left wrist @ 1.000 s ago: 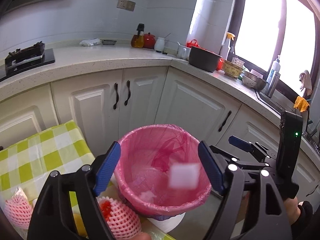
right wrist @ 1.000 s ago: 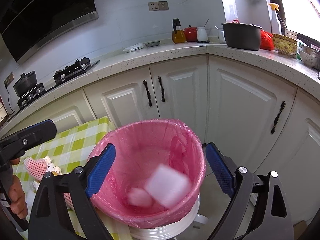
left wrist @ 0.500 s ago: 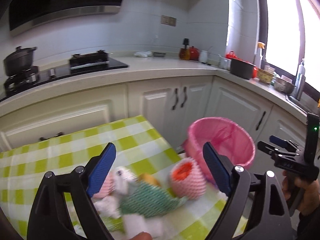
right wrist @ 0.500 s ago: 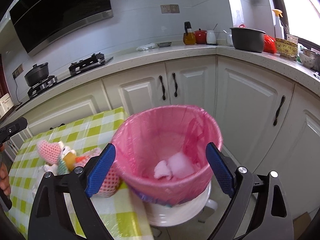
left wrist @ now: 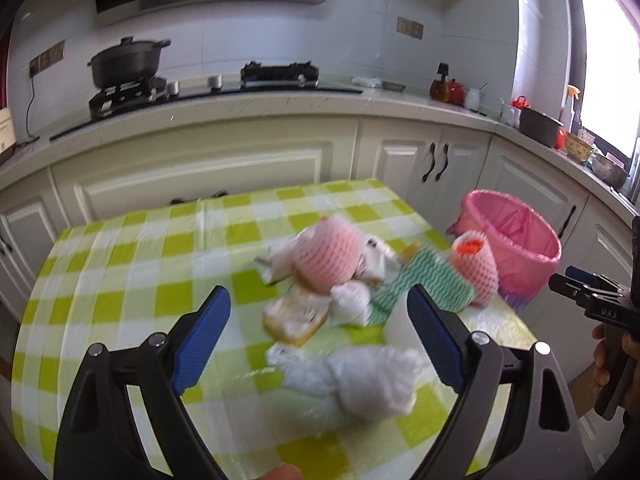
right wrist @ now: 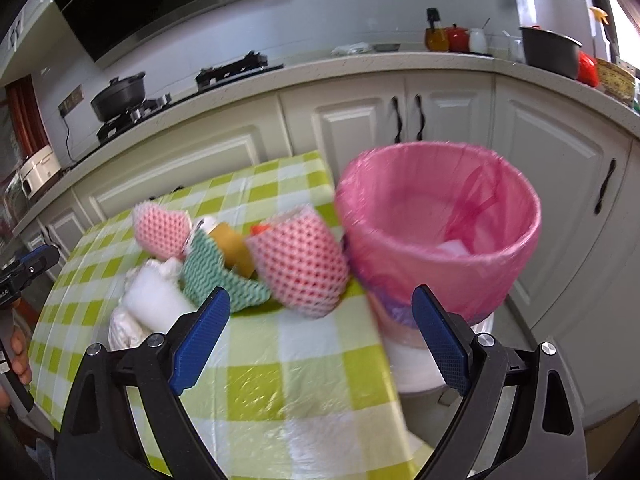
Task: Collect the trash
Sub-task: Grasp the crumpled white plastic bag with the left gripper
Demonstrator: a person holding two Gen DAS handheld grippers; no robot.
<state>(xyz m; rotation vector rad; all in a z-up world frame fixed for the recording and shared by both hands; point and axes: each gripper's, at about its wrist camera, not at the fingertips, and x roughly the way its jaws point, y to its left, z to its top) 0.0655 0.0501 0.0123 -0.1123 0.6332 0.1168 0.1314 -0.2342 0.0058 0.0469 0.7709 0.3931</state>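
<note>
A heap of trash lies on the green-checked table [left wrist: 132,272]: a pink foam net [left wrist: 326,252], a second pink net with an orange core [left wrist: 476,266] [right wrist: 298,264], a green zigzag cloth [left wrist: 424,284] [right wrist: 212,276], a yellowish wrapper [left wrist: 296,318] and crumpled white tissue [left wrist: 368,376] [right wrist: 150,300]. My left gripper [left wrist: 320,340] hovers open over the wrapper and tissue, empty. My right gripper [right wrist: 320,336] stands open and empty above the table's edge, in front of the net. The pink-lined bin [left wrist: 516,244] [right wrist: 436,232] stands beside the table with white scraps inside.
White kitchen cabinets [left wrist: 208,176] and a counter run behind the table, with a black pot [left wrist: 126,62] on a gas hob. A person's hand [left wrist: 612,356] holds the right gripper's handle near the bin. Pots and bottles crowd the counter at right.
Both grippers swung left, away from over the bin toward the table. The trash heap now fills the left wrist view. A white scrap that was falling has settled in the bin.
</note>
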